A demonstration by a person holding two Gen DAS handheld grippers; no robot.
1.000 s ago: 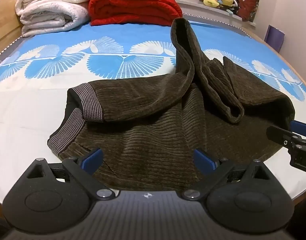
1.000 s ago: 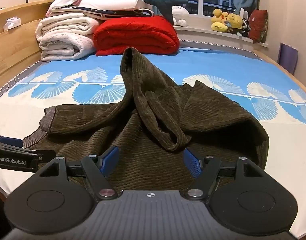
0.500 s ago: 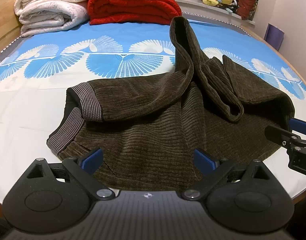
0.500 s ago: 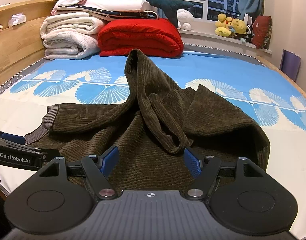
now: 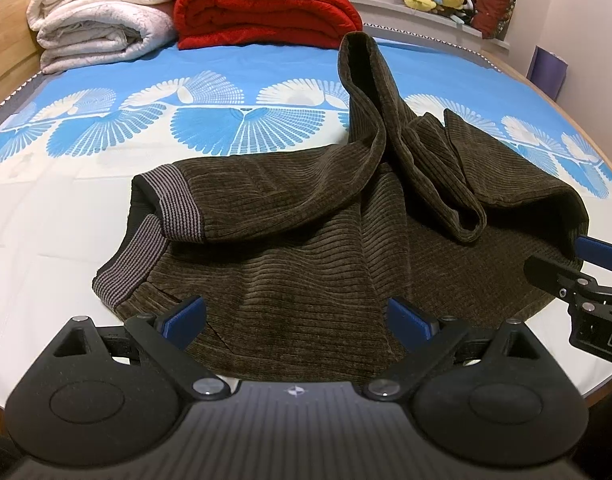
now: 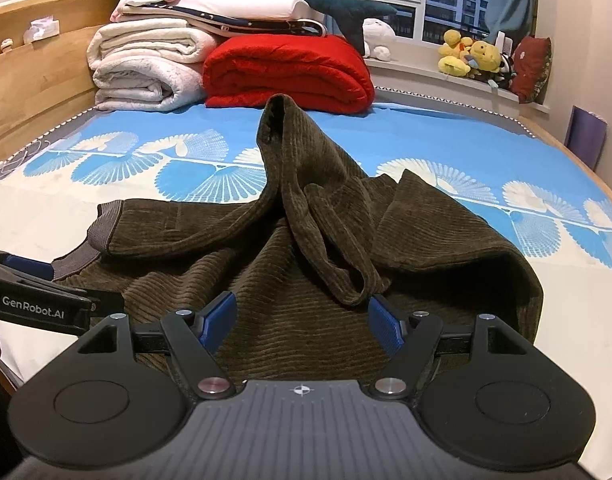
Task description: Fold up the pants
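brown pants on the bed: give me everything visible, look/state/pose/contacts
The pants are dark olive-brown, wide-ribbed corduroy by the look, with a grey striped knit waistband at the left. They lie crumpled on the blue and white bedsheet near the front edge, unfolded. One leg runs back toward the red blanket; another fold loops over the middle. Both grippers, left and right, are open, gripping nothing.

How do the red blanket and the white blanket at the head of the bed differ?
The red blanket is one smooth fold lying to the right; the white blanket looks fluffier and is stacked in several rolled layers. More bedding is piled on the white blanket, overlapping the red one's top. Both rest on the blue sheet.
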